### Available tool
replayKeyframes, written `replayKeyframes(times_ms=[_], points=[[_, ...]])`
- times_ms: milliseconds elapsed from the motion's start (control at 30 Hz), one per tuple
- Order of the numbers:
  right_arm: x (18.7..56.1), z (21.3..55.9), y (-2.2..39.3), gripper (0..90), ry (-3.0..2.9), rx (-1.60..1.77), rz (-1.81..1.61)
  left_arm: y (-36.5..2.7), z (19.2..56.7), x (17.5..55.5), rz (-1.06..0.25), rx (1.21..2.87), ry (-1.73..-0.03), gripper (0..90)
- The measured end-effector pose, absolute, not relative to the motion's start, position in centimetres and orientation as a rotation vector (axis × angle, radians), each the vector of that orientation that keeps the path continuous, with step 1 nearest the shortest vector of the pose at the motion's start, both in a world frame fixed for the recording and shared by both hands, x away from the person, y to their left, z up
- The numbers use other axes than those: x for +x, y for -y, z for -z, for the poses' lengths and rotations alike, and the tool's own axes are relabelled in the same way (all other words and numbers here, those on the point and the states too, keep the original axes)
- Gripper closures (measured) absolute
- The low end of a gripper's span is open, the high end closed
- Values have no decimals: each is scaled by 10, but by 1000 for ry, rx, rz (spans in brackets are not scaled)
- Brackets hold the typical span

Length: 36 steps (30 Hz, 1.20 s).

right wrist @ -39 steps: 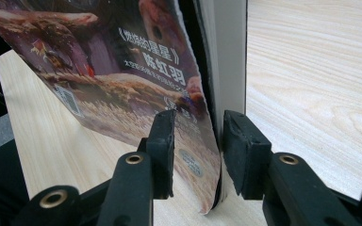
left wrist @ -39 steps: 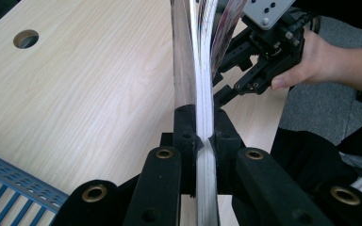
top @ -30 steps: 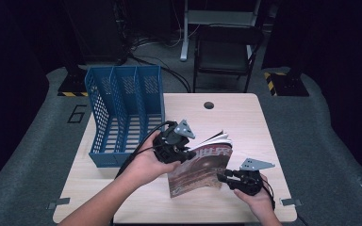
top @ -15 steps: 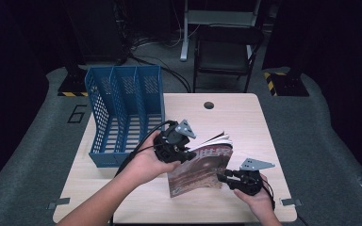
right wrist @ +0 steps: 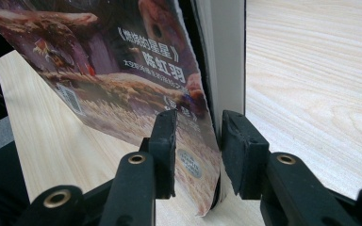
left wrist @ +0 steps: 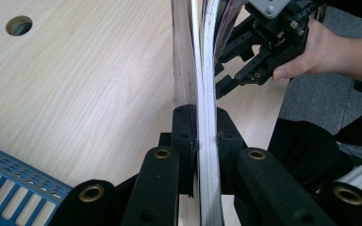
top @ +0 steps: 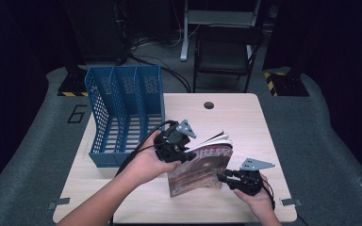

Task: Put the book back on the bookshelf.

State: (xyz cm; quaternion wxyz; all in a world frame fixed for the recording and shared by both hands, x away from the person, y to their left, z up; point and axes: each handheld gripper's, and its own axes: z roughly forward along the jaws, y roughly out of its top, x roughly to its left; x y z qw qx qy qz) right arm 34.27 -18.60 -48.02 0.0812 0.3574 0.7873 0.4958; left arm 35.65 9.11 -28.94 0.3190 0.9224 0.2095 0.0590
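From the high view, nothing has moved since a moment ago: my two hands are in the same spots and the book (top: 200, 165) stands up on the tabletop (top: 245, 117) just as it did. That tells me I have it steady and can think about putting it in the blue file rack (top: 125, 110), which sits just to the left of it.

My left hand-held gripper (top: 188, 155) bites the top left edge of the book. My right hand-held gripper (top: 222, 177) is at the lower right edge.

In the left gripper view, my left hand-held gripper (left wrist: 201, 141) is clamped tight on the pages of the book (left wrist: 202, 70), which runs straight away from me.

In the right gripper view, my right hand-held gripper (right wrist: 198, 141) has its jaws partly apart. The cover of the book (right wrist: 122, 70) hangs between them, but the pads do not squeeze it.
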Motion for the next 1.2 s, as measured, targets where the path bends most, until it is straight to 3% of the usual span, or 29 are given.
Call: replayKeyframes(times_ms=[700, 1200], points=[[343, 480, 187, 641, -2341, 1075, -1493, -86, 285, 361, -198, 2452, -552, 840], [344, 481, 189, 613, -2330, 1093, -1491, -94, 256, 365, -262, 2465, -567, 840]])
